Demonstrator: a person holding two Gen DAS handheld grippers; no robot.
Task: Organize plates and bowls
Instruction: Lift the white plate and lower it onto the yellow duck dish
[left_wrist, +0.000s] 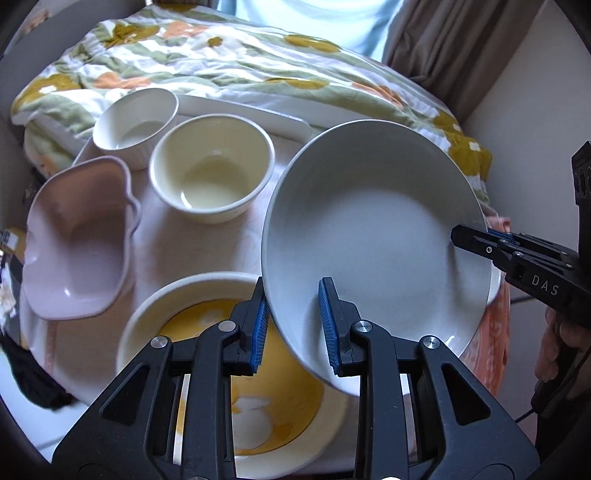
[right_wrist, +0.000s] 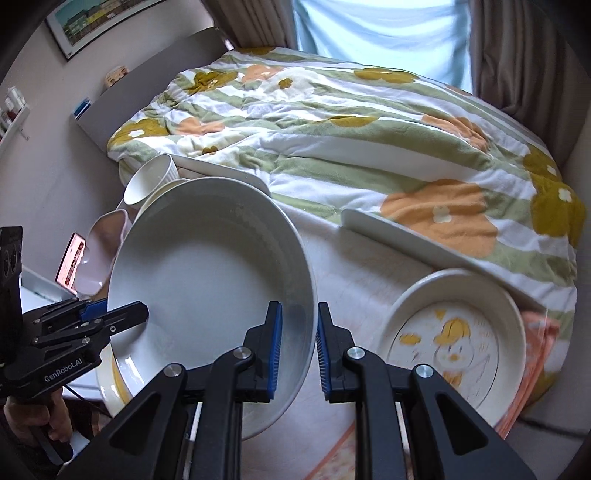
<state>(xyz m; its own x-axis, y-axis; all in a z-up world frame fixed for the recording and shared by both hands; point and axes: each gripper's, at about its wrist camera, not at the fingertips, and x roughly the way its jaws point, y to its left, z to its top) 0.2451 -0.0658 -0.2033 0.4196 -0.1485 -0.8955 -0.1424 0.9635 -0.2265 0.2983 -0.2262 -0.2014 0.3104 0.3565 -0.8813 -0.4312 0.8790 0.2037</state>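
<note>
Pink bowl: at 9 o'clock in the left wrist view, resting on the table.
Ribbed white bowl: 11 o'clock, just beside the cream bowl.
Yellow-patterned plate: 6 o'clock, partly under the grey plate.
Left gripper: jaws narrow, astride the grey plate's near rim.
Grey plate: tilted, lifted between both grippers.
Right gripper: jaws narrow, pinching the plate's rim.
Duck plate: 4 o'clock in the right wrist view.
</note>
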